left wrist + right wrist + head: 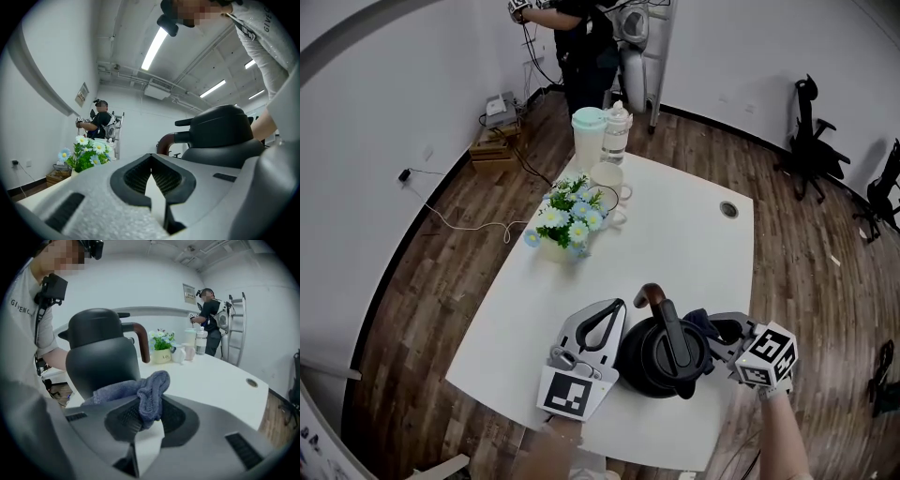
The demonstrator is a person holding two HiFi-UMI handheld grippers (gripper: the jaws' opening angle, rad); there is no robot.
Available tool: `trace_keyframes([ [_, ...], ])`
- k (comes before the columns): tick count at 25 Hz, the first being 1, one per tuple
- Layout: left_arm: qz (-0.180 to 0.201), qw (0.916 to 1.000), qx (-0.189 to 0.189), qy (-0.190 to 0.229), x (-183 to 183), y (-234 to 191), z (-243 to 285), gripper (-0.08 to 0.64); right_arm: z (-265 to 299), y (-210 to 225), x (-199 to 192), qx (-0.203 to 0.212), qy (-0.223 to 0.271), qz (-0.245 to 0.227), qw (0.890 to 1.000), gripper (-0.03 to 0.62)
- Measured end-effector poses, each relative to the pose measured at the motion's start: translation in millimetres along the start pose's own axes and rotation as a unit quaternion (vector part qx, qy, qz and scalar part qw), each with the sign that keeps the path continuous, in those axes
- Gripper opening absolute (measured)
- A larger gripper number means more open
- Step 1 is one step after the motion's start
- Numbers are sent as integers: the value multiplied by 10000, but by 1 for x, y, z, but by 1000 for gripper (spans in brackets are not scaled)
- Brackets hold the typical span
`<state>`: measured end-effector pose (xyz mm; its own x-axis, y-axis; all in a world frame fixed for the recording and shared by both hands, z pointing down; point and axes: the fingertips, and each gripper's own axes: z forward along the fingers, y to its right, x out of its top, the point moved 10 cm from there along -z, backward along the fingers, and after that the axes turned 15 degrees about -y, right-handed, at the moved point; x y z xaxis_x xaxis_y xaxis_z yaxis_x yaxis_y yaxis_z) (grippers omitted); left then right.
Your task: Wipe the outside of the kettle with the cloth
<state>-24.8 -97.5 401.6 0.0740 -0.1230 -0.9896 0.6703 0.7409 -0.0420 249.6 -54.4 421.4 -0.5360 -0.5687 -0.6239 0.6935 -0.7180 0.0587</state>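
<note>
A: Head view: kettle (pixel 661 349) stands at the near edge of the table (pixel 694 244), between the left gripper (pixel 616 307) and the right gripper (pixel 727 330). Jaws?

B: Left gripper view: jaws closed tip to tip, nothing between them, kettle just to their right. Right gripper view: jaws pinched on the cloth (pixel 149 397), a fold bunched above them.

A: Head view gives only a dark scrap of cloth at the kettle's right side.

B: Right gripper view shows its tail reaching the kettle's wall. Flowers (pixel 570 220) far left.
</note>
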Motion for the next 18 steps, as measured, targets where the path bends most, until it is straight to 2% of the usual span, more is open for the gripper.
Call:
trace_keyframes([
  [2, -9, 10000, -23, 26, 0, 1, 1, 8, 7, -1, -5, -39, -118, 7, 9999, 63],
  [5, 18, 10000, 0, 40, 0, 1, 0, 8, -5, -3, 1, -389, -25, -305, 9988, 63],
  [8, 118, 9998, 133, -54, 0, -1, -3, 8, -43, 0, 35, -636, 512, -776, 9936, 63],
  [11, 34, 9996, 264, -56, 1, -3, -9, 8, -86, -2, 83, -700, 1098, -1454, 9808, 63],
  [13, -5, 9996, 291, -20, 5, -5, -13, 8, -112, -7, 117, -570, 1581, -1865, 9680, 63],
  [15, -20, 9994, 330, 57, 11, -7, -17, 8, -129, -11, 147, -240, 1954, -2182, 9558, 63],
  [18, -38, 9990, 405, 165, 19, -12, -25, 8, -125, -12, 175, 357, 1869, -2447, 9508, 63],
])
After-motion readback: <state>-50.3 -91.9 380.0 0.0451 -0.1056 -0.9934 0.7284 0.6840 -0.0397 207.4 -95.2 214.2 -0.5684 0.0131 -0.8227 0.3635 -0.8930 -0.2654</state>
